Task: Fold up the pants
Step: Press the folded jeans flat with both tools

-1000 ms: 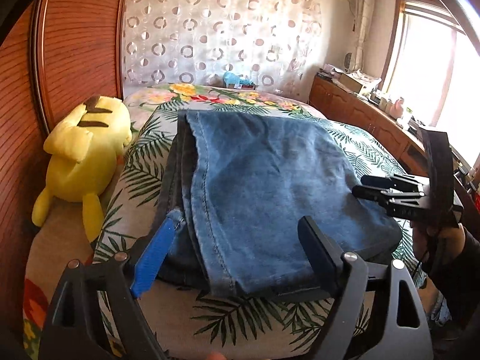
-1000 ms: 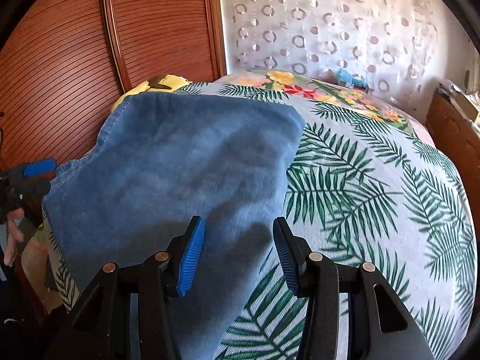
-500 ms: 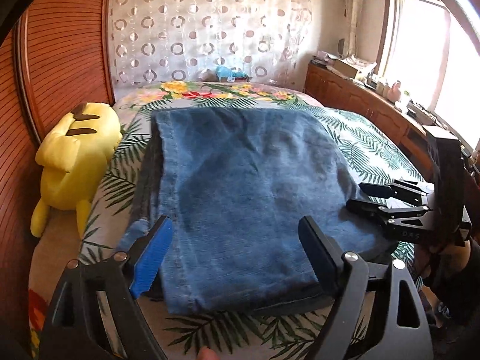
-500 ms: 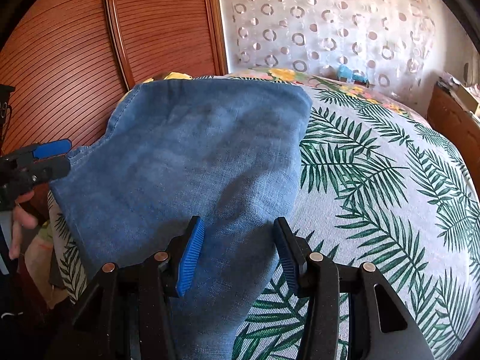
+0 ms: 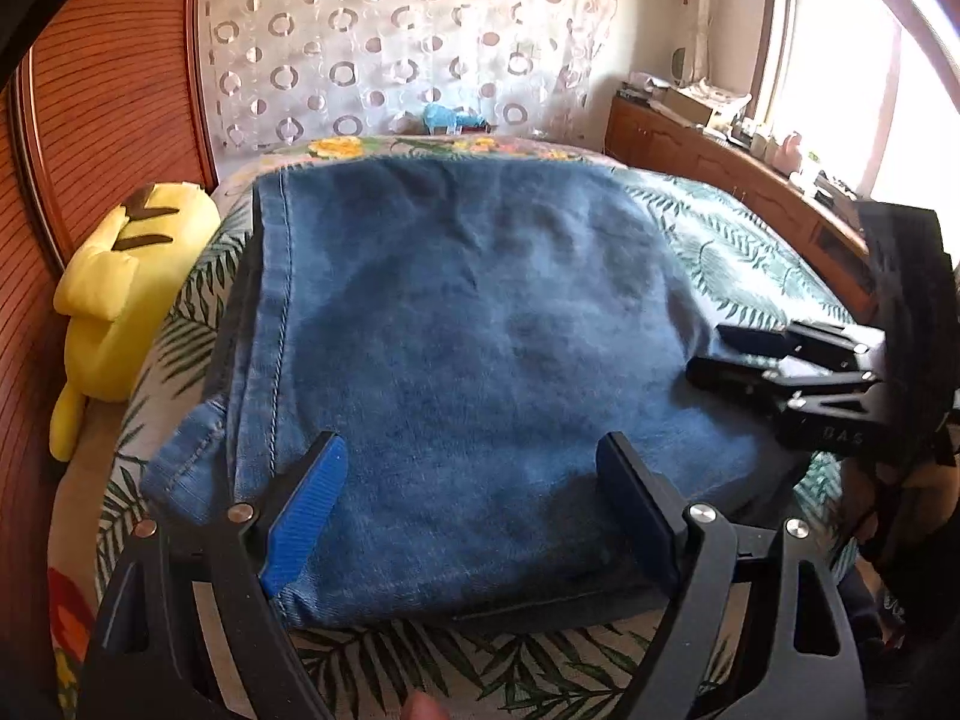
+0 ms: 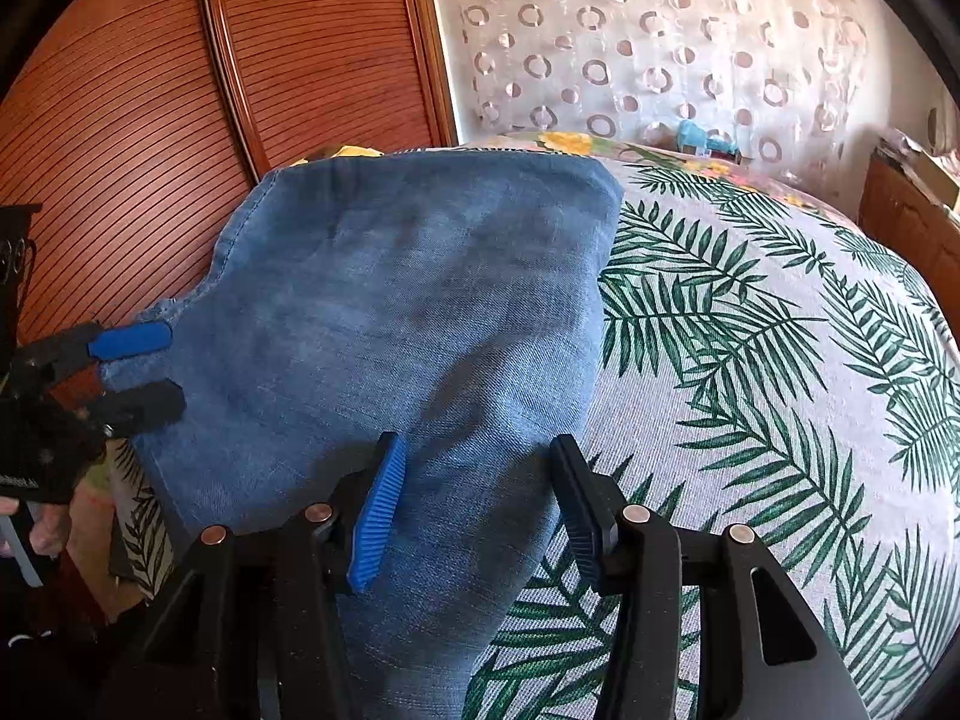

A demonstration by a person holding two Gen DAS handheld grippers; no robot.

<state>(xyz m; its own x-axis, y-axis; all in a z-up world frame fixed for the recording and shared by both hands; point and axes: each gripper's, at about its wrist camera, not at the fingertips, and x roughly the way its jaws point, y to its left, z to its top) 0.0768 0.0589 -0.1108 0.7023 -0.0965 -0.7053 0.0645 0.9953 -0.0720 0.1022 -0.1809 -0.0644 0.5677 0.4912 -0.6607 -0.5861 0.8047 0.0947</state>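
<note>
Blue denim pants (image 5: 468, 360) lie folded in a thick stack on the bed; they also show in the right wrist view (image 6: 408, 324). My left gripper (image 5: 474, 504) is open, its jaws spread over the near edge of the stack, holding nothing. My right gripper (image 6: 474, 510) is open and empty over the pants' near right corner. The right gripper shows at the right in the left wrist view (image 5: 720, 354). The left gripper shows at the left edge of the pants in the right wrist view (image 6: 150, 369).
The bed (image 6: 750, 360) has a palm-leaf sheet. A yellow plush toy (image 5: 120, 288) lies at the bed's left edge by a wooden wardrobe (image 6: 150, 90). A wooden cabinet (image 5: 720, 168) with clutter stands under the window at right. A curtain (image 5: 390, 42) hangs behind.
Both grippers have moved closer in over the folded pants. The jaws stay open and the pants lie still.
</note>
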